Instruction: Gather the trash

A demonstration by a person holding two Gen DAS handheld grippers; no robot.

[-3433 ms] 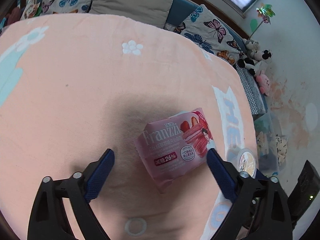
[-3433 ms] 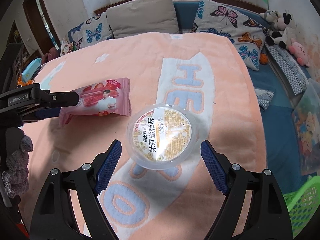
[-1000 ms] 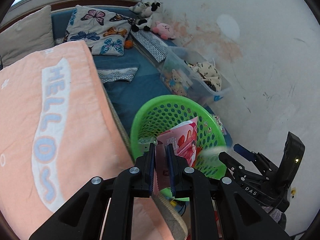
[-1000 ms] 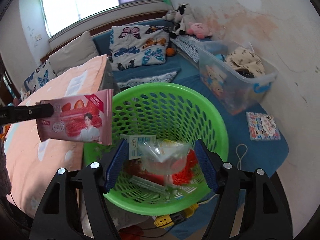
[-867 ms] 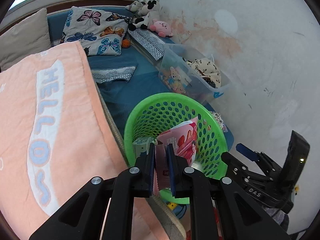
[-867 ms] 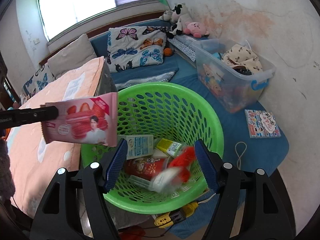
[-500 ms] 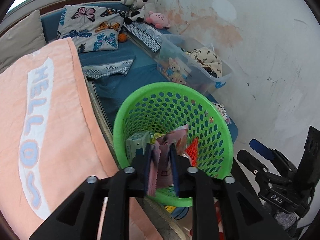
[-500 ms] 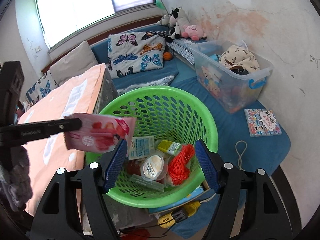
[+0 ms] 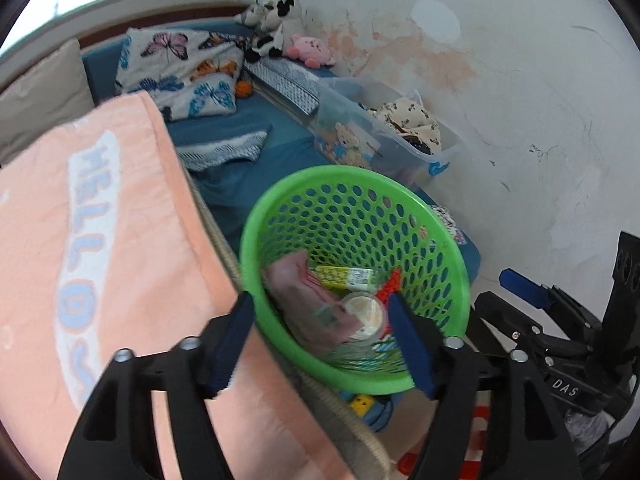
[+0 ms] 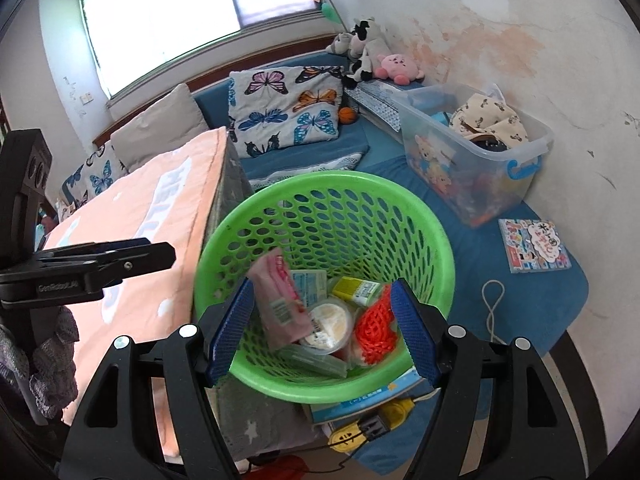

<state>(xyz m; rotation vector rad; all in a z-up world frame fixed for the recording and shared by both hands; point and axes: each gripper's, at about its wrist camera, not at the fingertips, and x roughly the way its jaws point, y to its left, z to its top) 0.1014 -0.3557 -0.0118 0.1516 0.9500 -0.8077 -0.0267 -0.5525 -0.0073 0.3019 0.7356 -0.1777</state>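
both our grippers hang empty above the green basket [image 10: 434,240], with the trash lying in it.

only our right view shows the booklet [image 10: 534,246] on the blue mat, and the left gripper [image 10: 132,258] from the side, marked "genrobot.ai"; the left view alone shows the "das" mark on the right gripper [image 9: 524,286]. our left gripper [image 9: 320,344] and right gripper [image 10: 322,328] are both spread wide and touch nothing. the pink wrapper [image 10: 280,300] and the round cup [image 10: 330,322] lie in the basket beside an orange net [image 10: 374,330]. the peach blanket [image 9: 92,208] reads "hello".
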